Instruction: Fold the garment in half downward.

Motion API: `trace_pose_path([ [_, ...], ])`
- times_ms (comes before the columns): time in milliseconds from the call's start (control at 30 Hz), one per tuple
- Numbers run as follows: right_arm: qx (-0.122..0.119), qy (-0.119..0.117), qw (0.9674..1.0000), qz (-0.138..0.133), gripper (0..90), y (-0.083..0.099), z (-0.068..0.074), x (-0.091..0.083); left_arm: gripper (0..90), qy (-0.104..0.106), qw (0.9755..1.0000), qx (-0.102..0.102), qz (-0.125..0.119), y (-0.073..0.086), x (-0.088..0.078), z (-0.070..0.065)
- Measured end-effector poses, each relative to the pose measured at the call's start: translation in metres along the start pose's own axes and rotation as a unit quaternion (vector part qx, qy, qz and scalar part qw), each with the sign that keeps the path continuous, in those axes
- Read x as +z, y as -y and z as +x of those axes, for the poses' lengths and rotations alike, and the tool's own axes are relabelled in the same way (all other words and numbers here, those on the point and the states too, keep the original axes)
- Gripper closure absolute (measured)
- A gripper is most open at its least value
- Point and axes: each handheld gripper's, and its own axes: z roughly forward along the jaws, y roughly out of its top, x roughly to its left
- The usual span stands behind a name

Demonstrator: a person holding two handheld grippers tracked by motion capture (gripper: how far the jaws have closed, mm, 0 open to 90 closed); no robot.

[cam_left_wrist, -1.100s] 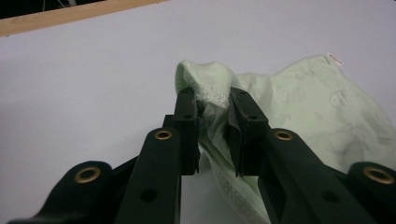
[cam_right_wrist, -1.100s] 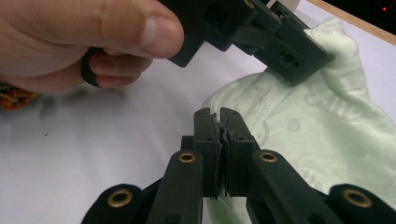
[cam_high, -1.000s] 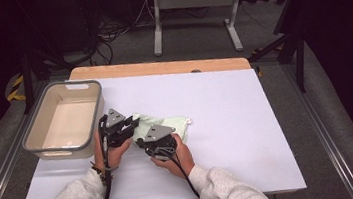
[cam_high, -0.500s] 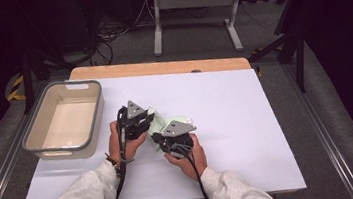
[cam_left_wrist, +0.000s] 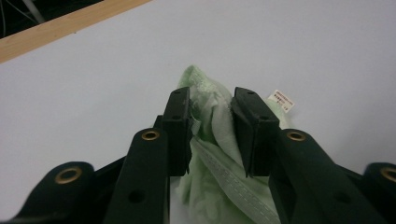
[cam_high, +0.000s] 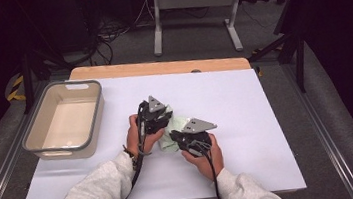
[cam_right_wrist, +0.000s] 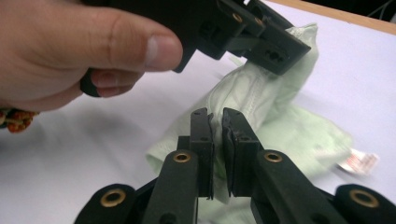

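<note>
Green cloth (cam_high: 176, 127) lies mostly hidden under both grippers' fingers (cam_left_wrist: 180, 126).

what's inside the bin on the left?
The bin looks empty in the high view: a bare pale floor shows. Its near wall hides the strip of floor just behind it. The green cloth lies outside it on the table.

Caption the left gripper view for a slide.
Left tongs, jaws just eased wider, straddling a bunched pale green cloth with a small tag on the white table.
</note>
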Motion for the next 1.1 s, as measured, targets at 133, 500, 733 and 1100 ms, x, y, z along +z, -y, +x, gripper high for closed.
trace_pose_path([
  [133,0.0,0.006,0.9999,0.011,82.6,0.008,-0.007,-0.006,59.1,0.006,1.0,-0.001,0.003,0.0,0.006,-0.003],
  [500,-0.001,-0.001,0.9994,0.035,73.4,0.02,-0.013,-0.013,40.3,0.035,0.9985,0.002,-0.042,-0.001,-0.016,0.005],
  [733,0.012,-0.006,0.9994,0.032,58.7,0.024,-0.018,-0.021,50.1,0.048,0.9946,0.091,-0.013,0.021,-0.038,-0.007],
  [1100,-0.004,0.013,0.9997,-0.02,61.5,0.001,-0.03,-0.036,60.3,0.141,0.982,0.126,0.007,0.058,-0.054,-0.017],
])
